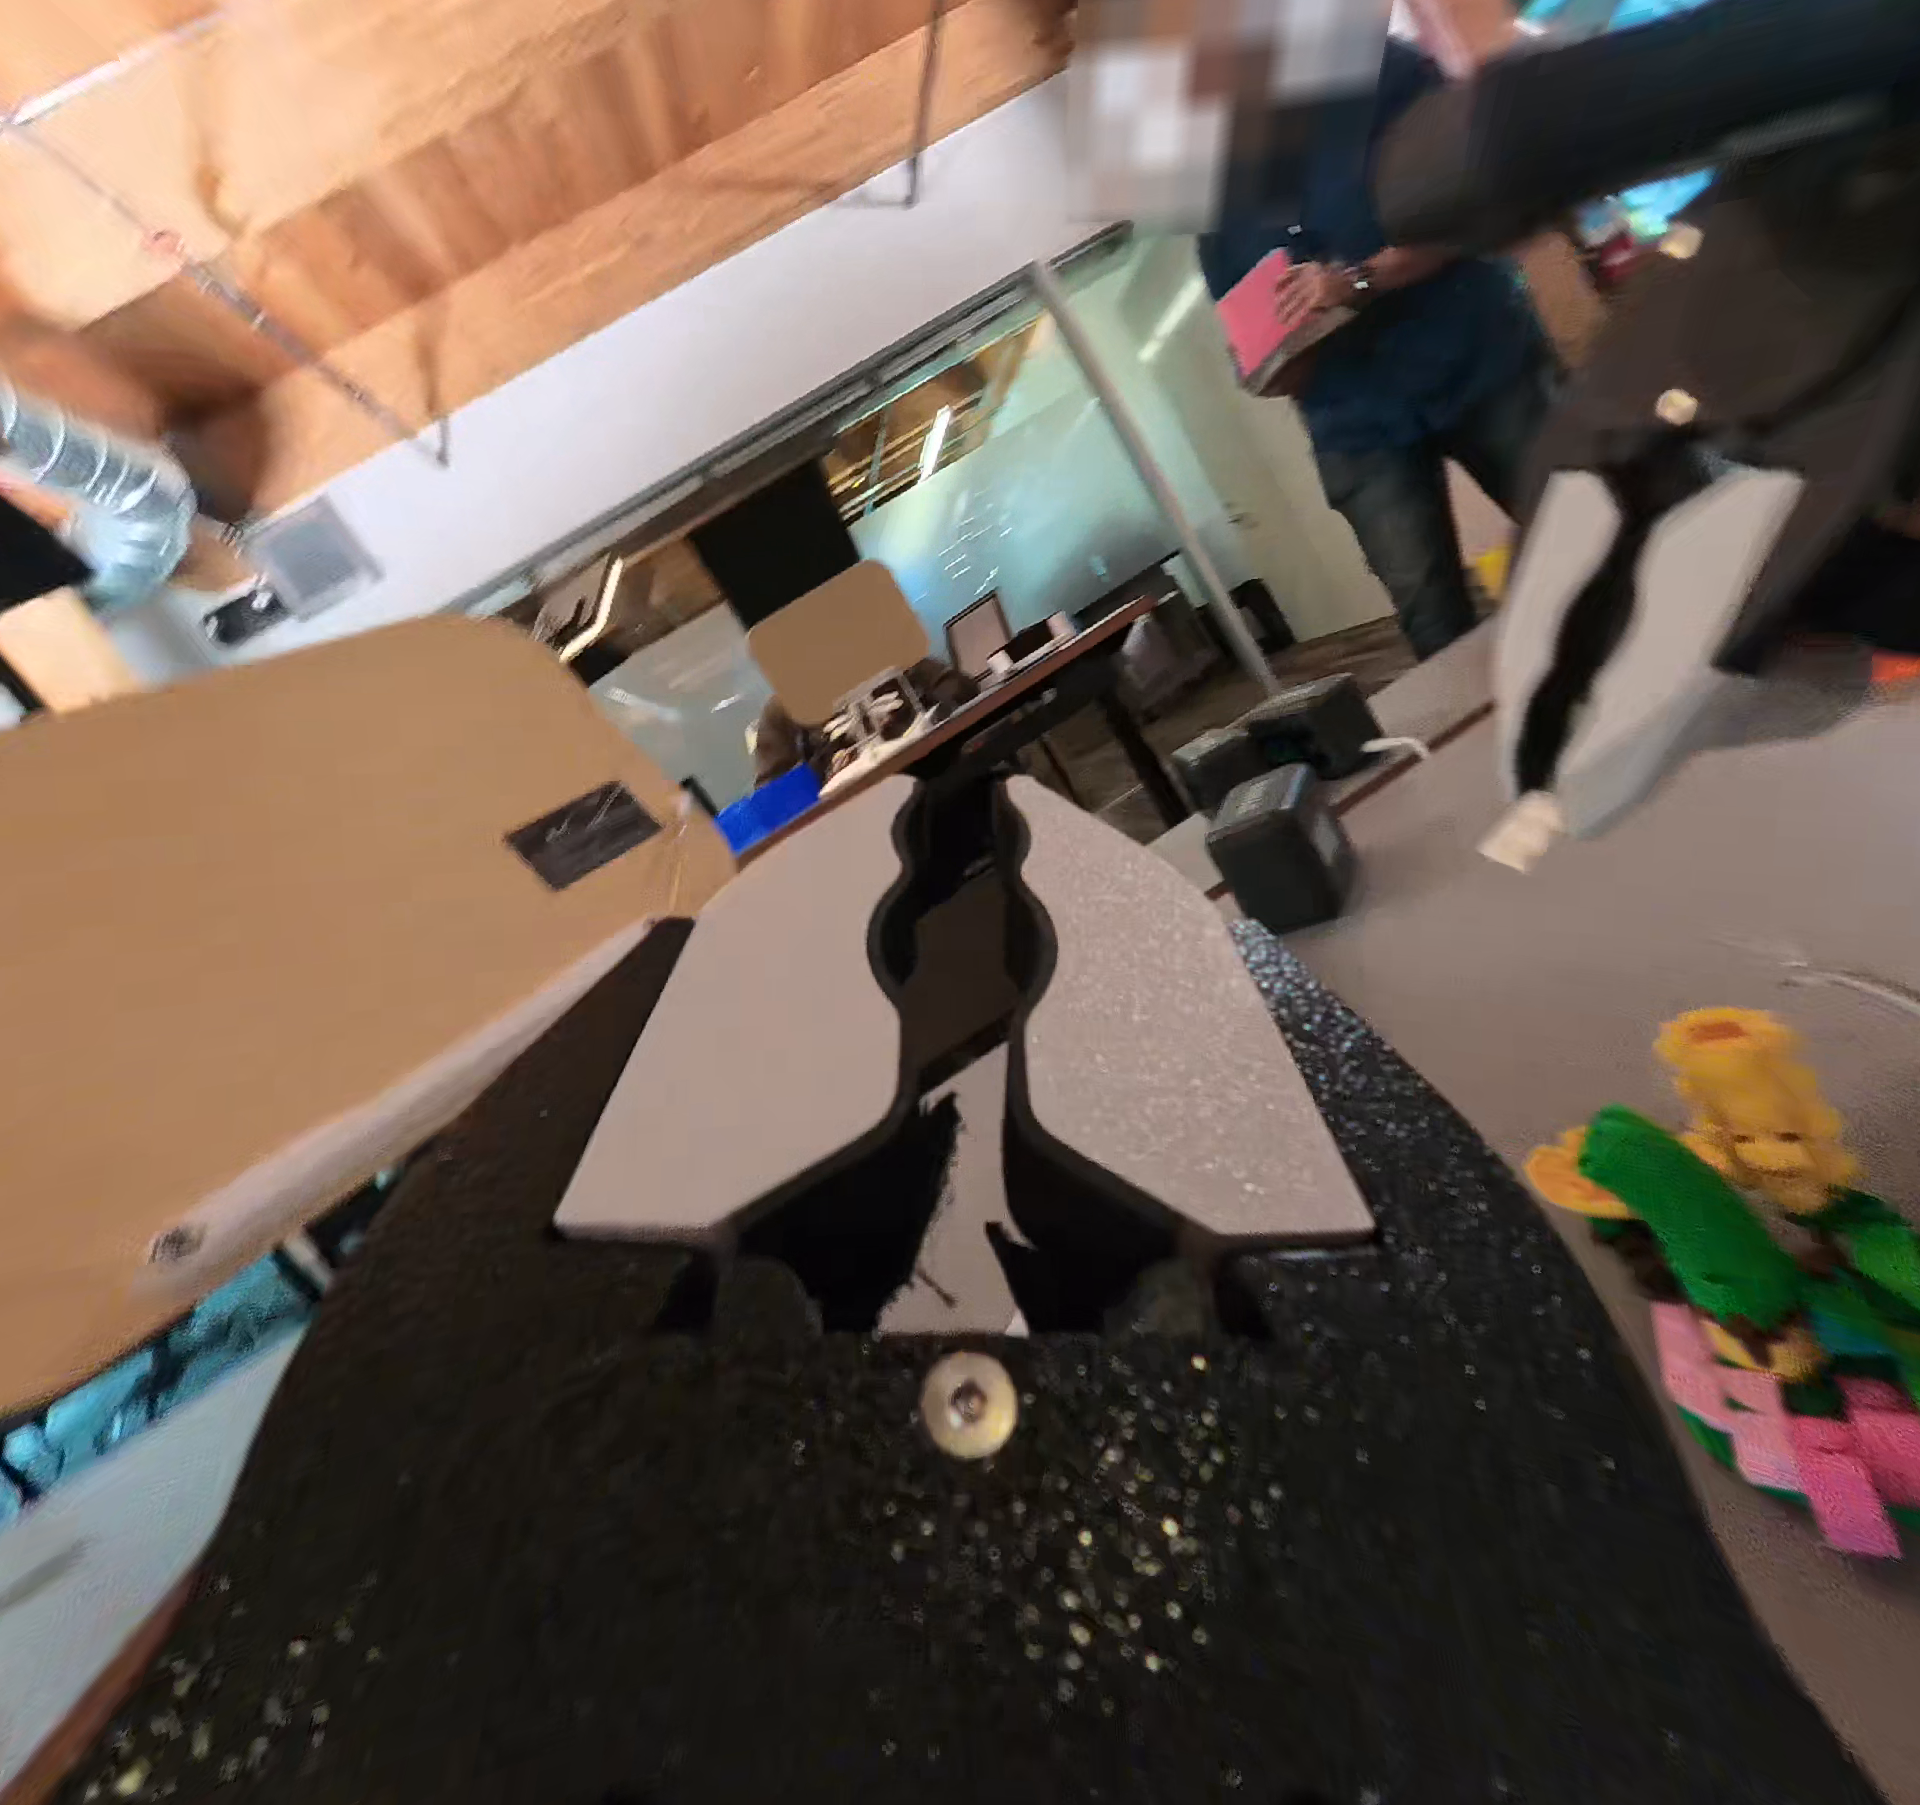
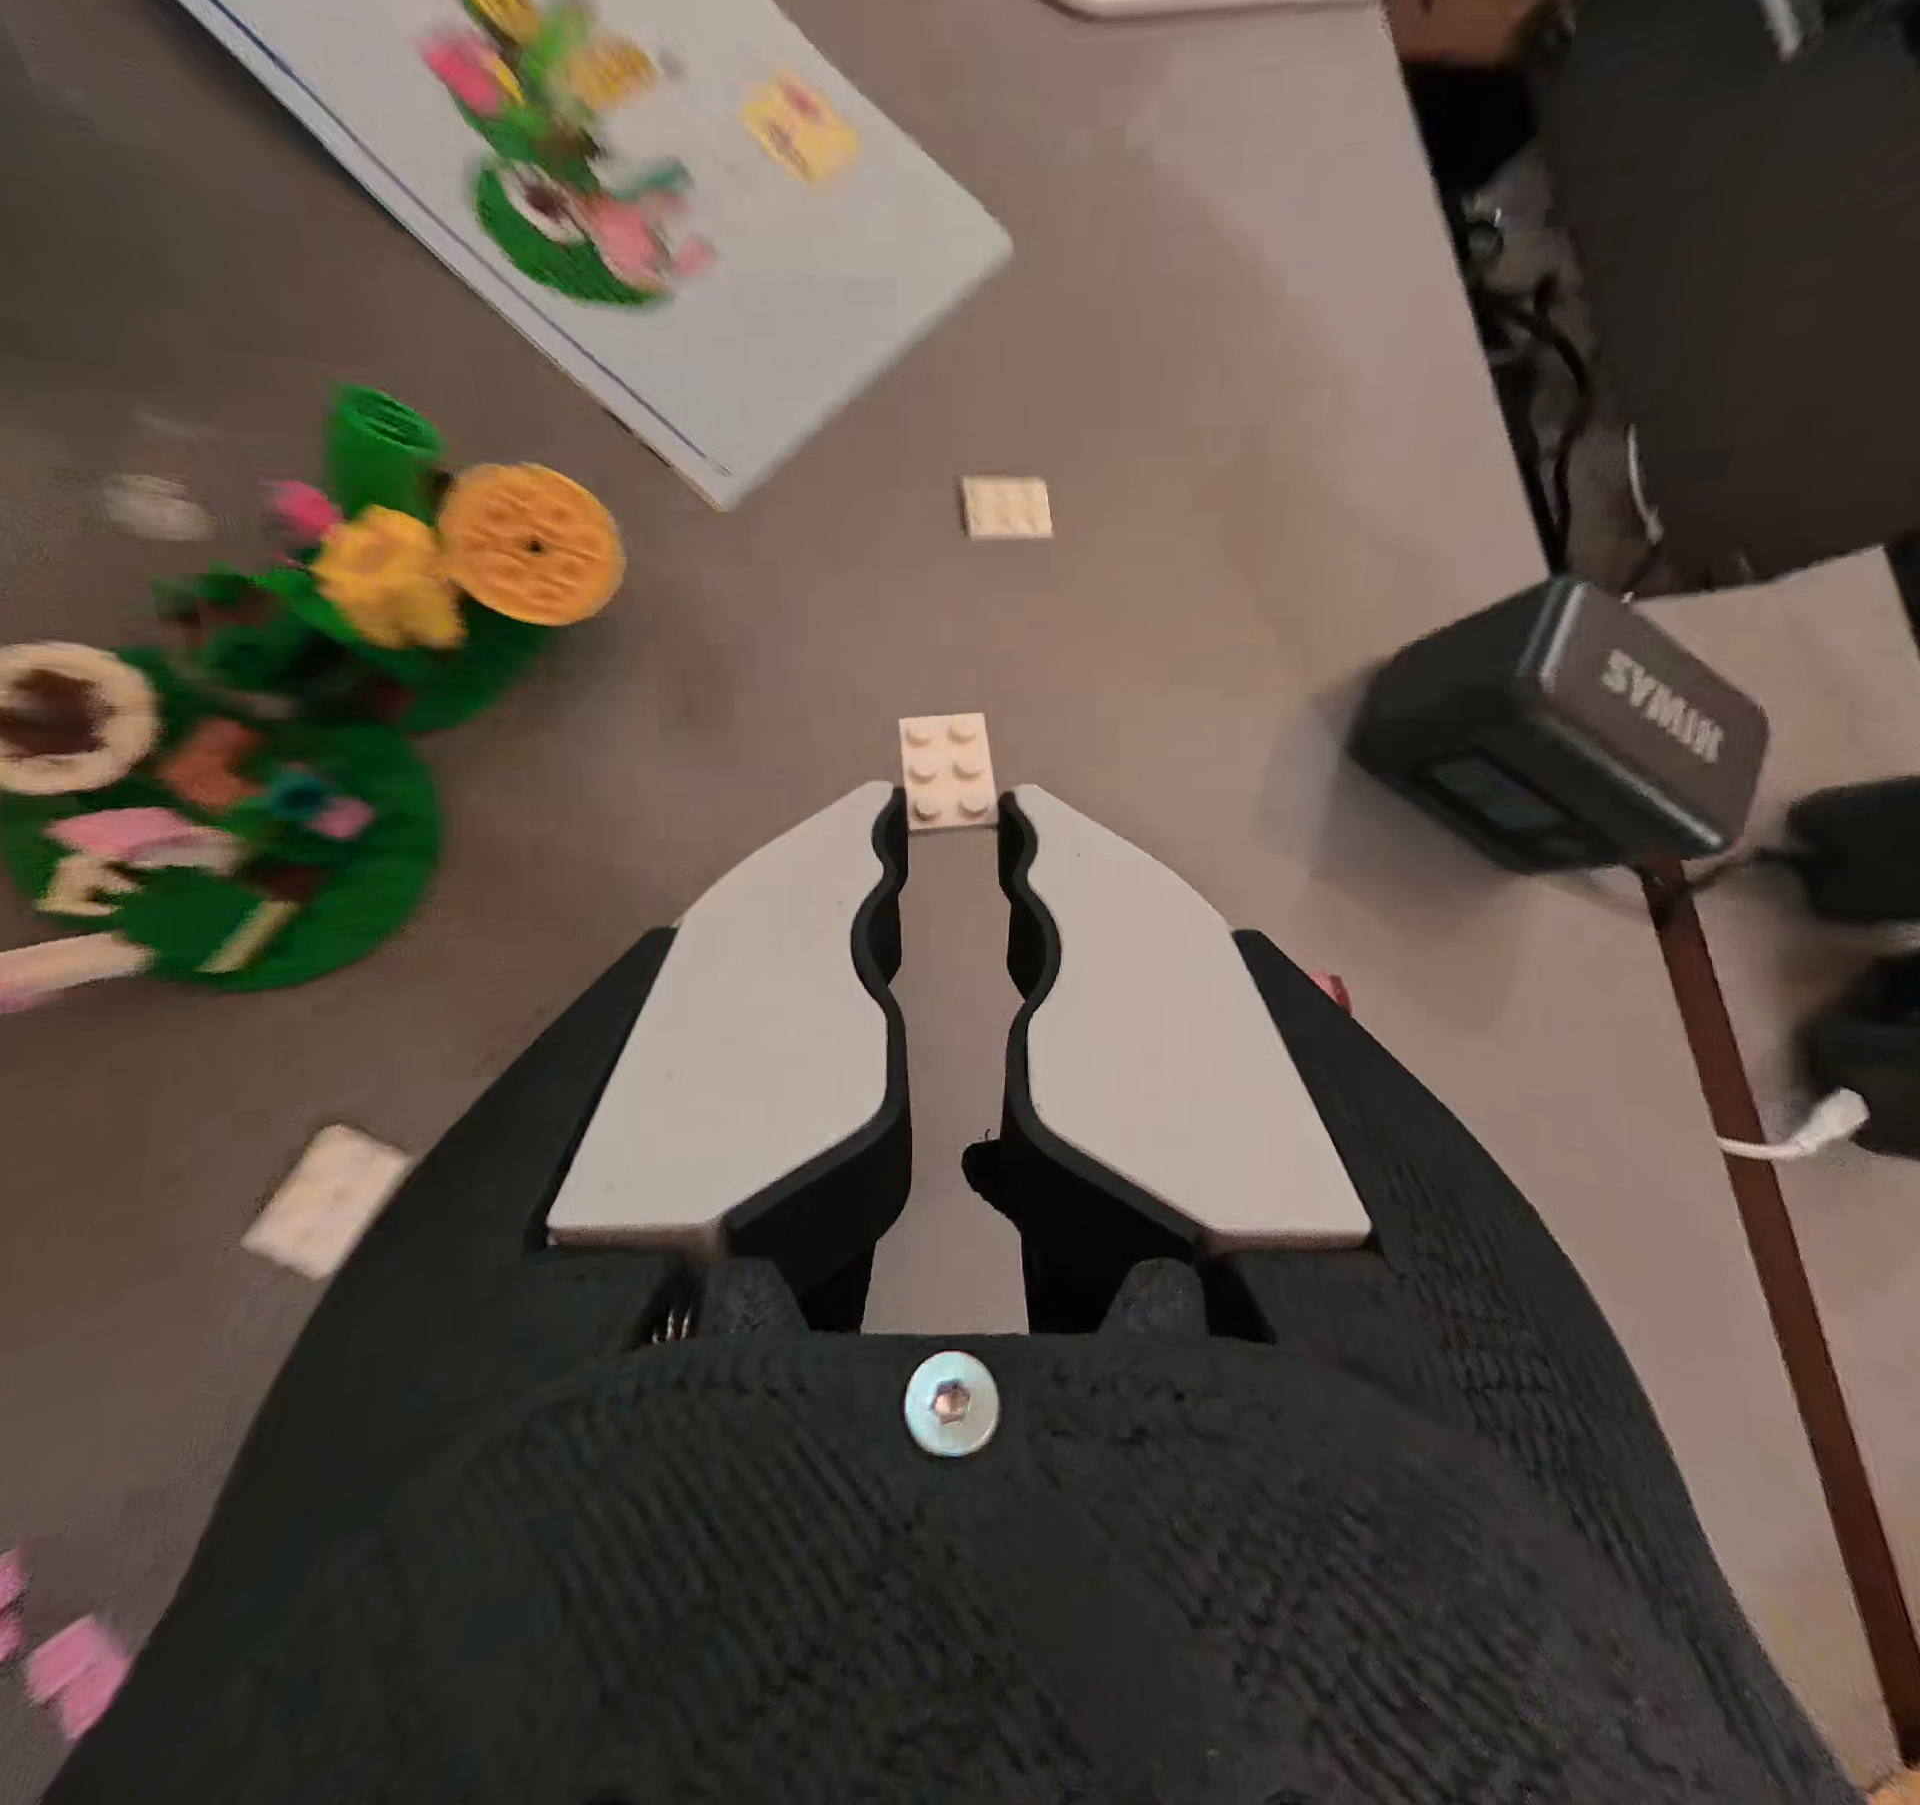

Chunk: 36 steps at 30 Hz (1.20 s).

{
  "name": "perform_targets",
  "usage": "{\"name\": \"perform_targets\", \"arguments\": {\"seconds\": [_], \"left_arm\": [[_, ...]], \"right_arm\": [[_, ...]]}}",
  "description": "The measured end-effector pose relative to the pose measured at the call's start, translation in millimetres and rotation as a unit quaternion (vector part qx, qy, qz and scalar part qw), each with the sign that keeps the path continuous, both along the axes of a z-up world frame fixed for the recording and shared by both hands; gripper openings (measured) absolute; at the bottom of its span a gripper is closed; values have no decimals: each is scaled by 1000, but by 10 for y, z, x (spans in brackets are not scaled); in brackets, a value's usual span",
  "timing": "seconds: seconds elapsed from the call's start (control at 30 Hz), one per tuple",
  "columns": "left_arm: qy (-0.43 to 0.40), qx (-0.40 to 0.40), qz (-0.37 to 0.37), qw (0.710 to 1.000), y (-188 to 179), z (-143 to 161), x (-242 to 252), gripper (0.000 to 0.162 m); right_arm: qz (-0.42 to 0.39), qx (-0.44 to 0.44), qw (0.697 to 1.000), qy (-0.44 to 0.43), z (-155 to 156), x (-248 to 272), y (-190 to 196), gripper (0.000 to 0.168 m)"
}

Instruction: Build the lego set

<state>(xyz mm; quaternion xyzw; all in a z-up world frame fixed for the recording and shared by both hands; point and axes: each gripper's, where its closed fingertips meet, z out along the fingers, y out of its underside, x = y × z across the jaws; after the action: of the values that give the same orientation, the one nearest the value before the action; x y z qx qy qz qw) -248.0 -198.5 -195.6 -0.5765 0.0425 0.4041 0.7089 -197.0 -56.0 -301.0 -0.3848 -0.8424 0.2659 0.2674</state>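
Between the right gripper (image 2: 951, 805) jaws, a white plate (image 2: 945, 770), gripped; left gripper (image 1: 961, 799) slightly parted, empty; flower model (image 2: 249, 716) leftward.

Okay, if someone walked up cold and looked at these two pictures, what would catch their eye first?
Probably the colourful flower model, green base with yellow, orange and pink blooms, on the grey table left of the right tool. Next, the small white plate held between that tool's tips, with the open booklet beyond. The left tool points up at the room, gripping nothing.
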Motion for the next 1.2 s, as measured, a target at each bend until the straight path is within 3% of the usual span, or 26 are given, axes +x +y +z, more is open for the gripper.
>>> {"name": "perform_targets", "arguments": {"seconds": [0.13,0.27,0.5,0.63,0.83,1.03,1.2], "left_arm": [[-73,31,15,997,-122,-59,-275,9],[-91,36,16,995,-145,-80,-355,8],[-92,20,17,995,-93,-158,-375,6],[-100,14,15,995,-70,-196,-395,5],[-109,16,9,994,-60,-197,-398,5],[-107,19,9,994,-66,-188,-394,1],[-109,18,7,994,-64,-193,-396,0]], "right_arm": [[-35,36,998,-27,-377,-231,131,15],[-54,42,997,-30,-508,-400,165,15],[-80,54,995,-38,-605,-591,172,16],[-60,27,995,-69,-598,-548,111,27],[-45,-18,992,-112,-635,-447,86,25],[6,-55,989,-135,-630,-363,-213,27],[-31,-26,994,-104,-548,-507,20,26]]}}
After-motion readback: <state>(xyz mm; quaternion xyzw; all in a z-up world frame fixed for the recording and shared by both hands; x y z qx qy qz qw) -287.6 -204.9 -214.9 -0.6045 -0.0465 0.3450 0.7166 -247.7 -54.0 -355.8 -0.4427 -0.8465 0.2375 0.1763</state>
